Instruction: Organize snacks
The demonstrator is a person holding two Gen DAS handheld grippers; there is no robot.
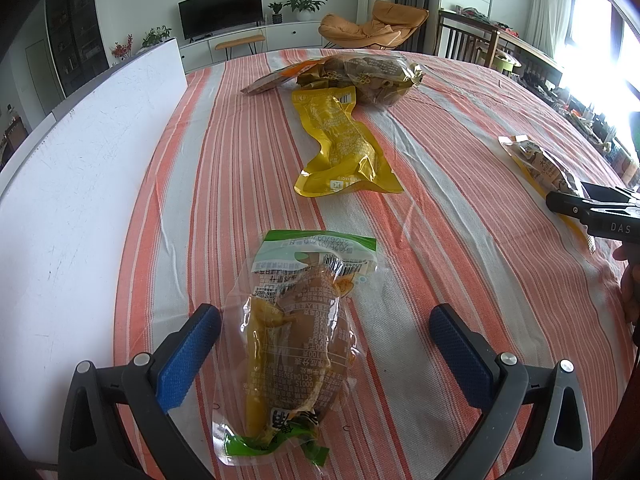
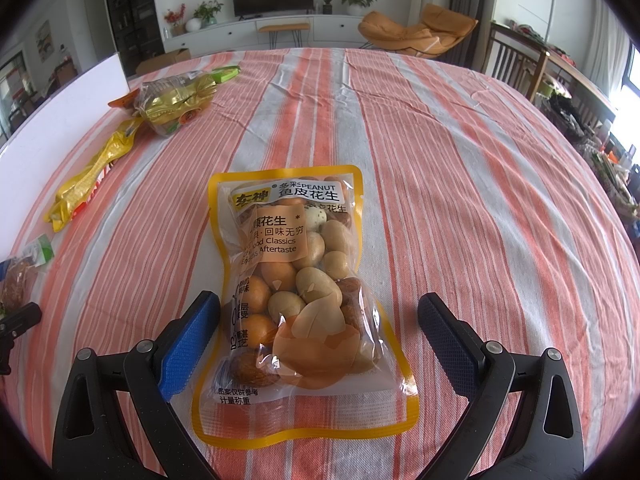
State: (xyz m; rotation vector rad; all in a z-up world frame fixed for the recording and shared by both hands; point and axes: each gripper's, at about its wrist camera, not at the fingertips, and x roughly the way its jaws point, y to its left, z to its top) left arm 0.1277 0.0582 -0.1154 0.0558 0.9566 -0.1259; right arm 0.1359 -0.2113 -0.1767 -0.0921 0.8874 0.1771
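A clear green-edged snack pack (image 1: 296, 344) lies on the striped cloth between the spread fingers of my left gripper (image 1: 326, 332), which is open around it without touching. A peanut bag with a yellow border (image 2: 296, 292) lies flat between the wide-apart fingers of my right gripper (image 2: 320, 328), also open. The peanut bag (image 1: 540, 164) and the right gripper's black tip (image 1: 592, 210) show at the right edge of the left wrist view. A yellow foil pouch (image 1: 340, 140) lies farther out, with a pile of gold-wrapped snacks (image 1: 372, 76) behind it.
A white board (image 1: 80, 168) stands along the table's left side. The striped tablecloth (image 2: 460, 168) covers the table. The yellow pouch (image 2: 88, 176) and gold snack pile (image 2: 176, 100) lie left of the right gripper. A hand (image 1: 630, 280) holds the right gripper.
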